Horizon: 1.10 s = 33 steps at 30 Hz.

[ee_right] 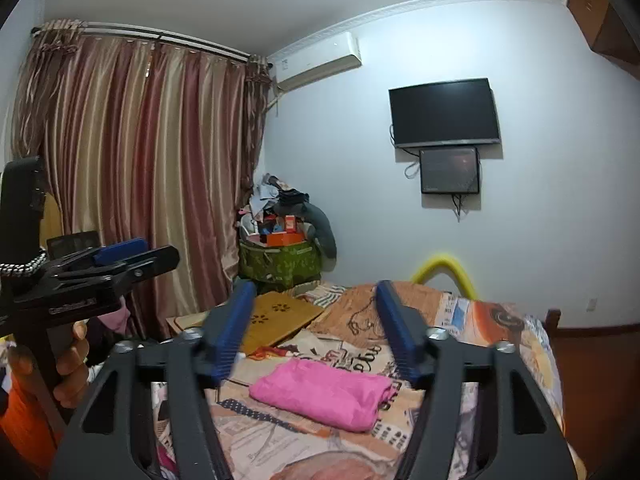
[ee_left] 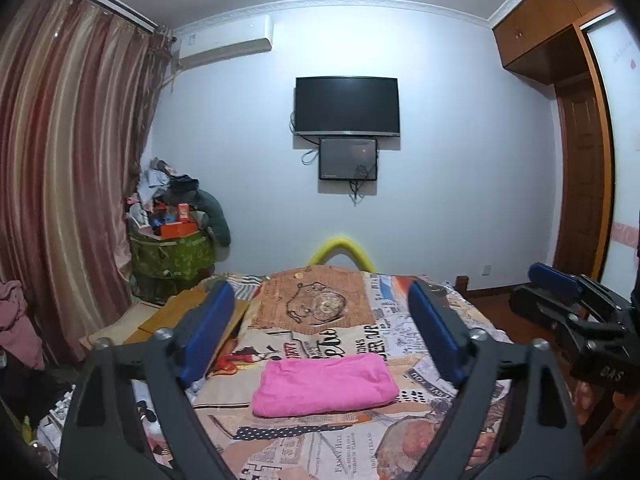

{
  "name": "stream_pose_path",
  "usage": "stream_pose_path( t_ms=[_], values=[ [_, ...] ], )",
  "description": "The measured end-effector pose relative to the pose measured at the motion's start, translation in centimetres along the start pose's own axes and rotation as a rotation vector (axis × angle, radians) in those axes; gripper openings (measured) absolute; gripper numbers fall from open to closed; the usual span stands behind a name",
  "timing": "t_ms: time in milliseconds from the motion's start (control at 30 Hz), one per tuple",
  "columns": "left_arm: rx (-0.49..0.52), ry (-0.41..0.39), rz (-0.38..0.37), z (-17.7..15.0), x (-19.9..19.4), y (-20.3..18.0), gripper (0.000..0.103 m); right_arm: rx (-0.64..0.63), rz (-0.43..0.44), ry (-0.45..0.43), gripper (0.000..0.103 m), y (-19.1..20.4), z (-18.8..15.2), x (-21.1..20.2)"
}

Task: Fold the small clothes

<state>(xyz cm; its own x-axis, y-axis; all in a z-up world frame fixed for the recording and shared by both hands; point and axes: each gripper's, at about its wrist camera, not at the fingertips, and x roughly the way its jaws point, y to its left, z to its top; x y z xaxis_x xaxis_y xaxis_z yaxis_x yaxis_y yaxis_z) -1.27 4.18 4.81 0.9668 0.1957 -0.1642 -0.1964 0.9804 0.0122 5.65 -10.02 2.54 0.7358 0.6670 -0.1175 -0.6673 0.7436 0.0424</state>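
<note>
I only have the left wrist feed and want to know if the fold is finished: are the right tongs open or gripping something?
Observer: The right tongs are open and hold nothing. The folded pink cloth lies on the bed, apart from them.
Operator: Does the cloth's right end look tidy?
Observer: Its layers bunch into a small roll there, with the edges roughly together.
Operator: What is the tan slab to the left of the bed?
Observer: It is a yellowish board with a flower pattern of small holes.
</note>
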Motion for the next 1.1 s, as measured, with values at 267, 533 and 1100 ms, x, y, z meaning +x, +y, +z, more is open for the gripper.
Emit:
stream_pose_path(
  t_ms=[267, 533, 1100],
  values=[
    [-0.009, 0.0, 0.004, -0.9, -0.3, 0.3, 0.103, -0.01, -0.051, -0.013, 0.103, 0.2, -0.2, -1.2],
    [-0.02, 0.01, -0.003, -1.3, -0.6, 0.5, 0.103, -0.001, -0.061, -0.006, 0.103, 0.1, -0.8, -1.7],
    [-0.04, 0.033, -0.018, -1.7, -0.1, 1.0, 0.103, -0.001, -0.071, 0.012, 0.103, 0.1, -1.1, -1.9]
  ],
)
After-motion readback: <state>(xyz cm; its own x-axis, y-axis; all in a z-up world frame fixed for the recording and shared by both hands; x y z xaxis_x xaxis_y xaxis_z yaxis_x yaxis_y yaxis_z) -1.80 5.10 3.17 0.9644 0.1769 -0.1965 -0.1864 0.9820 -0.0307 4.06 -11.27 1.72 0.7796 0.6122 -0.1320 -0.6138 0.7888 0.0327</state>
